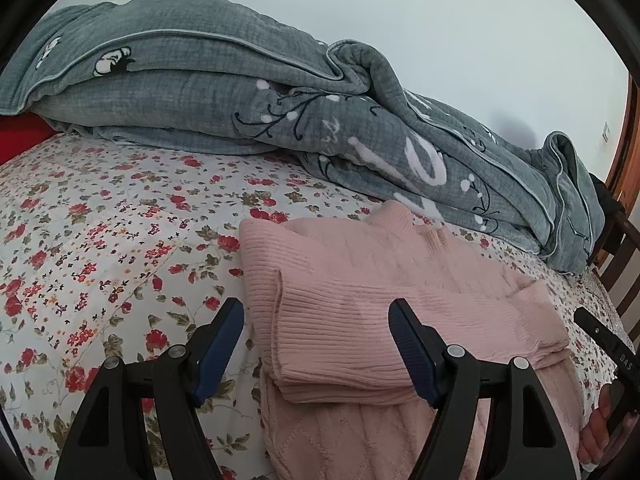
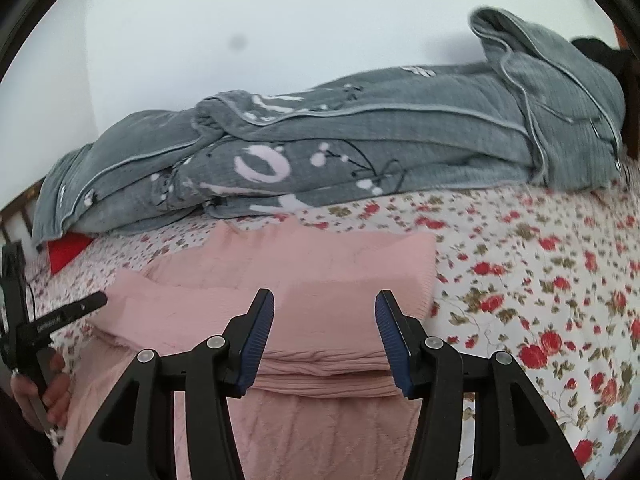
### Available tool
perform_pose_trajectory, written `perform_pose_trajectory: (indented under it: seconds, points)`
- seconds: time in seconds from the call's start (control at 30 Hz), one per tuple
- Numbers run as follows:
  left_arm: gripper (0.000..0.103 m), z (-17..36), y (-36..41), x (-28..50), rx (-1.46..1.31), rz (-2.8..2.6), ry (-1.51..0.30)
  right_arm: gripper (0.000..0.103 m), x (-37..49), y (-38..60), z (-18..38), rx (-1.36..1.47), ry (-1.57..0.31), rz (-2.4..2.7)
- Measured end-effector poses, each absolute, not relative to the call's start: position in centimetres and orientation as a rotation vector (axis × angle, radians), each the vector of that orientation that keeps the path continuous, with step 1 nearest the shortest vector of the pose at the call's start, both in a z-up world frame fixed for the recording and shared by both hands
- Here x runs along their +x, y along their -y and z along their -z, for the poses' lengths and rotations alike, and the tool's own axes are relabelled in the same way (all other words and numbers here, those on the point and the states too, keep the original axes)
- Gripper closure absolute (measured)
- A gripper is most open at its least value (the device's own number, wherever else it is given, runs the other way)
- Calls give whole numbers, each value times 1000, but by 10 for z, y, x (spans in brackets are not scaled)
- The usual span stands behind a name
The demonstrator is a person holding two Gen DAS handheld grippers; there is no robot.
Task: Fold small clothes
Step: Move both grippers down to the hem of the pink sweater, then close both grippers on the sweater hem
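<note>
A pink knitted sweater [image 1: 360,312] lies on the flowered bed sheet [image 1: 100,240], its ribbed sleeve folded across the body. My left gripper [image 1: 316,332] hovers open over the sweater's left edge, one finger above the sheet and the other above the sleeve. In the right wrist view the same sweater [image 2: 320,264] lies flat with folded layers stacked at its near side. My right gripper [image 2: 325,320] stands open above those layers, with nothing pinched between the pads. Each view catches the other gripper at its edge, held by a hand [image 2: 44,392].
A grey blanket [image 1: 240,92] with white and black patterns is heaped along the wall behind the sweater. A red item [image 2: 66,252] peeks out beneath it. A dark wooden bed rail [image 1: 624,248] borders the mattress. Flowered sheet [image 2: 540,280] stretches to the sweater's right.
</note>
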State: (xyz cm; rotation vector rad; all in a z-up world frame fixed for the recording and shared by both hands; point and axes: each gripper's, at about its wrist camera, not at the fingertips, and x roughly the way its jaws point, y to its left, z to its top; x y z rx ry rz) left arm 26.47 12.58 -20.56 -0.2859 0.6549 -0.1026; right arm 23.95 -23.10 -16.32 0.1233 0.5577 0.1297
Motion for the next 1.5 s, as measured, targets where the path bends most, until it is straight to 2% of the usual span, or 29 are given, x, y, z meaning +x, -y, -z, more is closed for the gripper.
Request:
perform_pose_trajectory:
  seconds: [0.27,0.33,0.37,0.4,0.73,0.97,1.2,1.3,1.5]
  points:
    - [30,200,-125,257,-279,82,-619,50,222,236,147,130,-501,-113]
    - [30,198,-124,254,-273,74,-603,41,213,233,141,112,-488,-123]
    - [30,197,-124,252,-273,72,-594,33,209,231,139,103,-479,-123]
    - [30,196,-124,250,-275,74,-588,31,202,228,136,89,-453,-122]
    - [31,195,-122,224,-313,141,-594,31,128,196,147,-131,-376,-44]
    - [33,196,-109,201,-293,146,-608,31,91,230,157,62,-544,-101]
    - [32,198,-92,149,-193,213,-627,32,32,244,180,107,-657,-120]
    - [32,202,-88,121,-189,266,-660,40,10,244,189,111,-676,-124]
    - [32,223,-104,56,-283,274,-720,41,-16,239,192,132,-656,-161]
